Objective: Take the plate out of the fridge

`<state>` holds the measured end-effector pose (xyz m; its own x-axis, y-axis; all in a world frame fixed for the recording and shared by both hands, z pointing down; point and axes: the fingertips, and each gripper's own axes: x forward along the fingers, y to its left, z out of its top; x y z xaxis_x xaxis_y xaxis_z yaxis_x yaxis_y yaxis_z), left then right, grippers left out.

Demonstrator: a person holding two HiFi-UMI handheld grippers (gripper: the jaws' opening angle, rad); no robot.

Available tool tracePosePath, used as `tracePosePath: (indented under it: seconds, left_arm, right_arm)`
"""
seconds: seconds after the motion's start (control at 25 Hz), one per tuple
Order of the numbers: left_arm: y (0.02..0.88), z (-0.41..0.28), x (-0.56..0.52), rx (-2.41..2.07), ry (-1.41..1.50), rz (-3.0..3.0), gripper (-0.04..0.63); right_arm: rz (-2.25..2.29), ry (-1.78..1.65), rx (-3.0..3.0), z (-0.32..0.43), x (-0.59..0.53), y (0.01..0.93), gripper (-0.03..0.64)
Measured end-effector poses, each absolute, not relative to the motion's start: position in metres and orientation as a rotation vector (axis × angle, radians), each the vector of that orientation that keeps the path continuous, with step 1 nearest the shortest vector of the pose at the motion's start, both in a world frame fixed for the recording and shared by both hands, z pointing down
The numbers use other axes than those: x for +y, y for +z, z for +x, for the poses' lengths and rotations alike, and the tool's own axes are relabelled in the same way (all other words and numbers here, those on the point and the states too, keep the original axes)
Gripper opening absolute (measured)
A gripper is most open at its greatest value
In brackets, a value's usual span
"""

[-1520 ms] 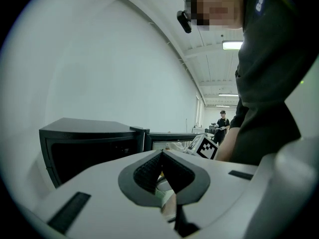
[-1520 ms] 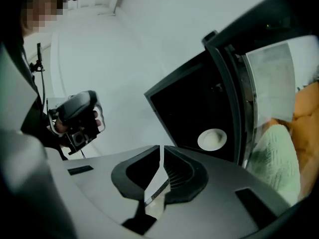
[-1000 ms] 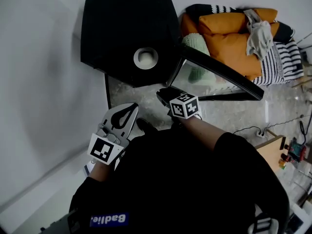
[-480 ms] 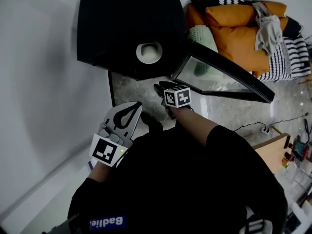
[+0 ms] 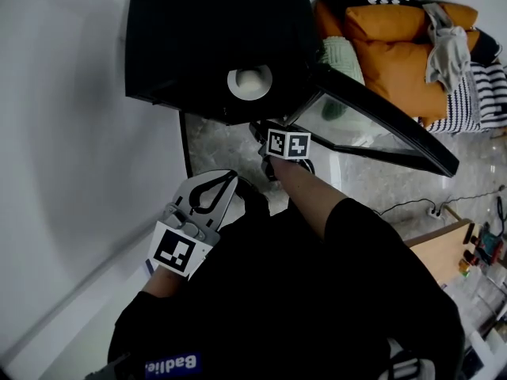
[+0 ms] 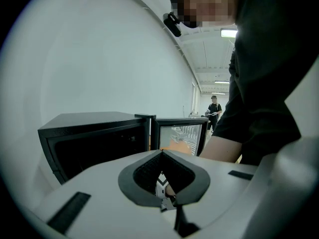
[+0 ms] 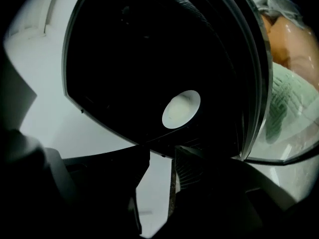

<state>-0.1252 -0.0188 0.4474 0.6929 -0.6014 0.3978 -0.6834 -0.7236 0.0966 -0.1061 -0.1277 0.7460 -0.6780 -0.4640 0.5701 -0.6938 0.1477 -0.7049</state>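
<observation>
A small white plate (image 5: 249,81) (image 7: 181,108) lies in the dark inside of the black fridge (image 5: 206,30), near its front edge. The fridge's glass door (image 5: 372,129) (image 7: 279,108) stands swung open to the right. My right gripper (image 5: 260,130) (image 7: 160,156) is just in front of the fridge's lower front edge, pointing at the plate. Its jaws are opening and nothing is between them. My left gripper (image 5: 214,187) (image 6: 162,183) hangs back at the lower left, shut with its tips touching and holding nothing.
Orange cushions (image 5: 388,54) and a striped blanket (image 5: 483,93) lie behind the open door, with a green cushion (image 5: 342,58) beside them. A white wall (image 5: 71,172) runs along the left. A cable (image 5: 412,204) crosses the marbled floor, and a wooden table (image 5: 440,244) stands at right.
My right gripper has moved forward to the fridge's front edge, nearer the plate. The left gripper has stayed about where it was.
</observation>
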Motion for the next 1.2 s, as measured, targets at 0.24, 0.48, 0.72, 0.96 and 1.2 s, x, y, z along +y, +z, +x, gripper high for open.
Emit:
tracePosePath:
  seconds: [0.24,0.48,0.72,0.96,1.2]
  left_arm:
    - [0.459,-0.132,-0.019,-1.026,0.536,2.674,0.006]
    - [0.469,-0.136,-0.014,-1.013,0.525,2.655,0.006]
    - [0.475,-0.144,-0.013,-1.005,0.518,2.644,0.006]
    - [0.485,-0.162,-0.009,-1.016,0.522,2.604,0.006]
    - [0.491,-0.174,0.002,-1.016,0.509,2.577,0.006]
  right_arm:
    - [1.254,1.717,-2.153,-0.104,-0.145,0.76,0.143]
    - [1.337,1.796,-2.132,-0.109,-0.158,0.765,0.143]
    - [1.455,1.934,-2.056,-0.105,-0.175,0.78,0.143]
    - [1.553,2.057,-1.979,-0.105,-0.19,0.792,0.143]
    - [1.627,2.18,-1.915,-0.098,-0.2,0.799,0.143]
